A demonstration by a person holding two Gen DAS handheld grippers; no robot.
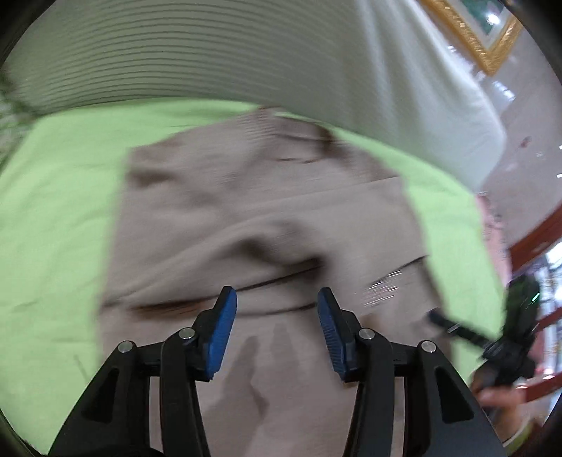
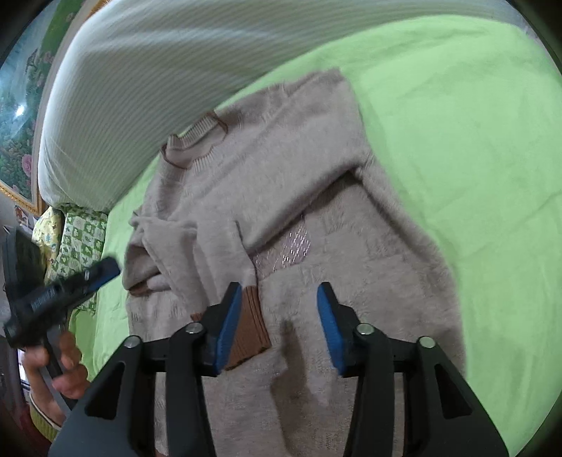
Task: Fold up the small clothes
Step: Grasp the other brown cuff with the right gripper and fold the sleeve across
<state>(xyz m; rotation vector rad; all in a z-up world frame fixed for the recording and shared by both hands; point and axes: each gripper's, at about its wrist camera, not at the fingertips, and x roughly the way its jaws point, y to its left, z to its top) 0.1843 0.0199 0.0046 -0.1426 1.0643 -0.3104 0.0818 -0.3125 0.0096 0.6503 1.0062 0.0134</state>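
- Beige fuzzy sweater (image 2: 316, 211) lies spread on a bright green bed sheet (image 2: 474, 140), collar twd a pale ribbed pillow (image 2: 140, 88) at the head of the bed.
- One sleeve is folded across the sweater's chest; its brown ribbed cuff (image 2: 251, 323) rests on the body, just beside the right tongs' left pad.
- Small sparkly patch (image 2: 295, 246) sits mid-front of the sweater.
- Right tongs (image 2: 279, 330): jaws about half open, nothing betw the blue pads, hovering over the sweater's lower front.
- Left tongs (image 1: 277, 330): jaws also about half open, empty, over the sweater; that view is motion-blurred.
- From the right wrist cam, the left tongs show at far left, held by a person's hand (image 2: 59, 369), off the sweater's edge.
- Gold-framed picture (image 1: 470, 31) on the wall behind the bed.
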